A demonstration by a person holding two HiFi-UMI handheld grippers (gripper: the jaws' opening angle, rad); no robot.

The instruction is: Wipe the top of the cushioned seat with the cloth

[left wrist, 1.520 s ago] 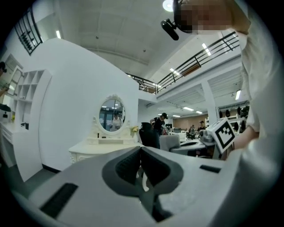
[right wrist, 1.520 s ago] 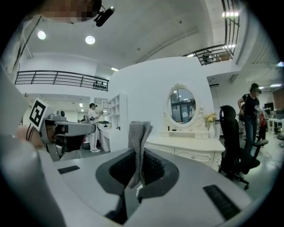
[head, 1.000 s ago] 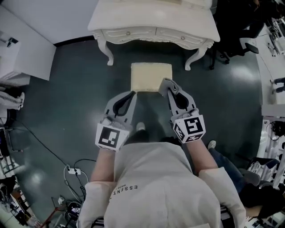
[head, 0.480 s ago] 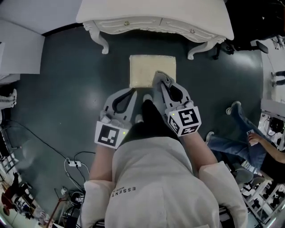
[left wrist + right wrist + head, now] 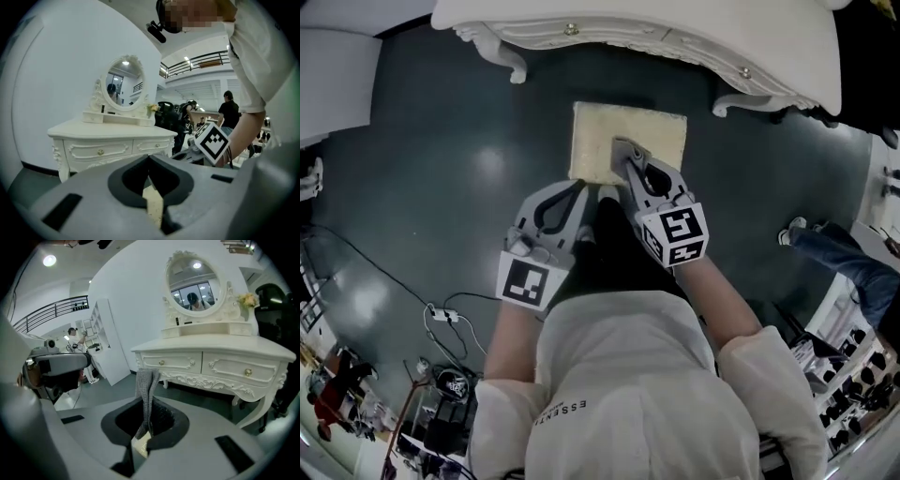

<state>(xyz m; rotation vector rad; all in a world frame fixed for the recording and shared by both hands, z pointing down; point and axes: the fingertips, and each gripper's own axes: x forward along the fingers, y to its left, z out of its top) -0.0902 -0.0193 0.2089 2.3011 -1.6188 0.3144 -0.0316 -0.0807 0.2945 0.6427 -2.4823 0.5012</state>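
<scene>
Grey cloth (image 5: 146,390) is pinched in the closed right claw (image 5: 624,153), poised over the near edge of the seat (image 5: 661,139), whose top lies straight ahead. Left claw (image 5: 577,194), closed on nothing, hangs short of that edge.

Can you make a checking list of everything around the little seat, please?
Surface: cream seat, no loose things on top.
Job's things: grey cloth, pinched in the right gripper over the seat's near part.
Clutter: gear on the floor, bottom left.
Grippers: right gripper shut on cloth; left gripper shut, empty.
Cables: power strip and cable on the floor, left.
Surroundings: white dressing table with mirror; another person's leg, right.
</scene>
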